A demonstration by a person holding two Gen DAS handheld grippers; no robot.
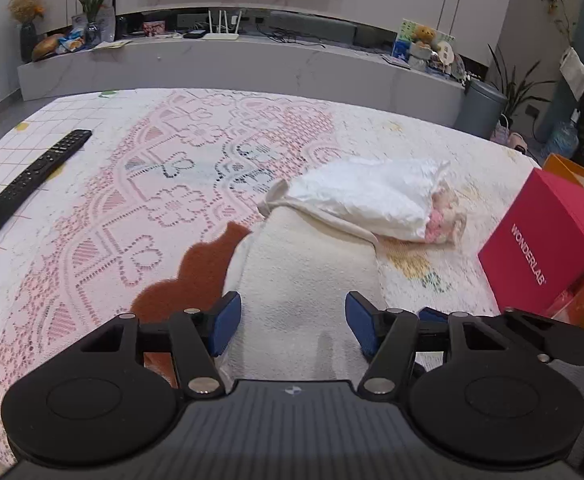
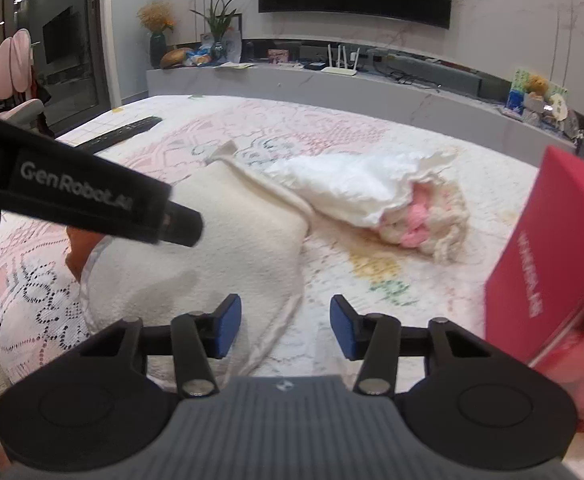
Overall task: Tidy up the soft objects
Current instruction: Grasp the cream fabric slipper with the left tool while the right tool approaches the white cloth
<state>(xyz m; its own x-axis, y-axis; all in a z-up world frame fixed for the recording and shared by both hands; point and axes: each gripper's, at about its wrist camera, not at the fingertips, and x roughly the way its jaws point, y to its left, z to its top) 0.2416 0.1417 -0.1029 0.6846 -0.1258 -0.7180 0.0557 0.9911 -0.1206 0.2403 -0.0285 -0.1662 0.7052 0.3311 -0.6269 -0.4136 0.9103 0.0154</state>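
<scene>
A cream soft cushion (image 1: 304, 264) lies on the lace-covered table, over a rust-brown cloth (image 1: 195, 264). Behind it lies a white wrapped bundle (image 1: 368, 196) with pink and cream knitted yarn (image 1: 444, 220) at its open end. My left gripper (image 1: 292, 324) is open, its blue pads on either side of the cushion's near end. In the right wrist view my right gripper (image 2: 283, 328) is open and empty over the cushion's (image 2: 219, 248) right edge. The bundle (image 2: 356, 188) and its yarn (image 2: 432, 228) lie beyond. The left gripper's black body (image 2: 91, 200) crosses the left of that view.
A black remote (image 1: 31, 180) lies at the table's left. A red box marked WONDERLAB (image 1: 548, 236) stands at the right edge, close to my right gripper (image 2: 552, 256). A TV shelf with plants and a router runs behind.
</scene>
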